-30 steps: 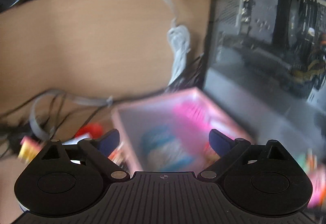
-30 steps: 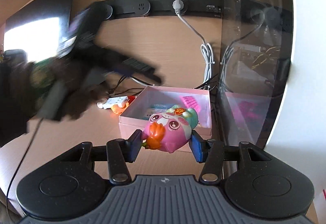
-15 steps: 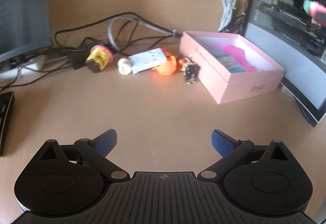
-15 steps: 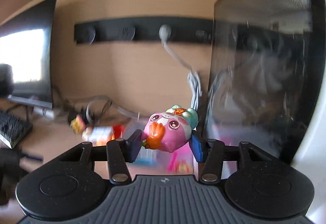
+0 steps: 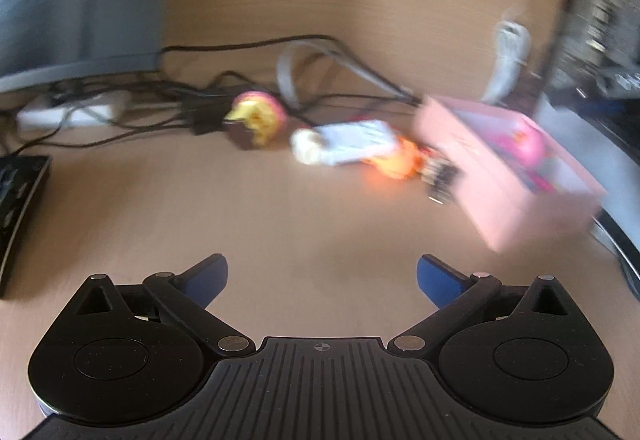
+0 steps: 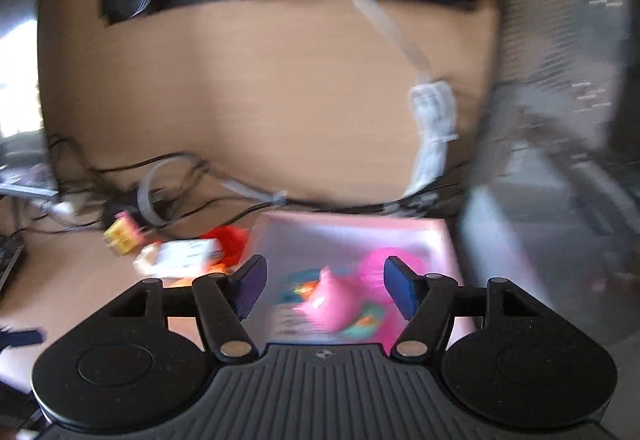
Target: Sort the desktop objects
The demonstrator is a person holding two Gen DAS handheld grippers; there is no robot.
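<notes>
Currently logged, tabletop [image 5: 304, 224] sort, drop-off step.

Right gripper [image 6: 324, 286]: poised above pink box [image 6: 444, 236]; fingers [image 6: 398, 290] opening, apart from pink toy [image 6: 334, 306], which sits blurred below and between them inside the box walls; whether already settled on the box floor, cannot tell. Other coloured pieces beside it, too smeared to name.

Left gripper [image 5: 322, 278]: fingers spread wide, nothing between them, over bare wood near the viewer.

Unsorted, far side of tabletop, left of the box: yellow-and-pink toy [image 5: 256, 117], white toy [image 5: 346, 143], orange toy [image 5: 398, 159], small dark trinket [image 5: 440, 175] touching or just beside the box wall. Black cables [image 5: 240, 43] behind.

Step judged: release of pink toy into box, several pieces outstanding.

Next move judged: left gripper forward to one of the loose toys, fingers straddling it, clear of cables.
</notes>
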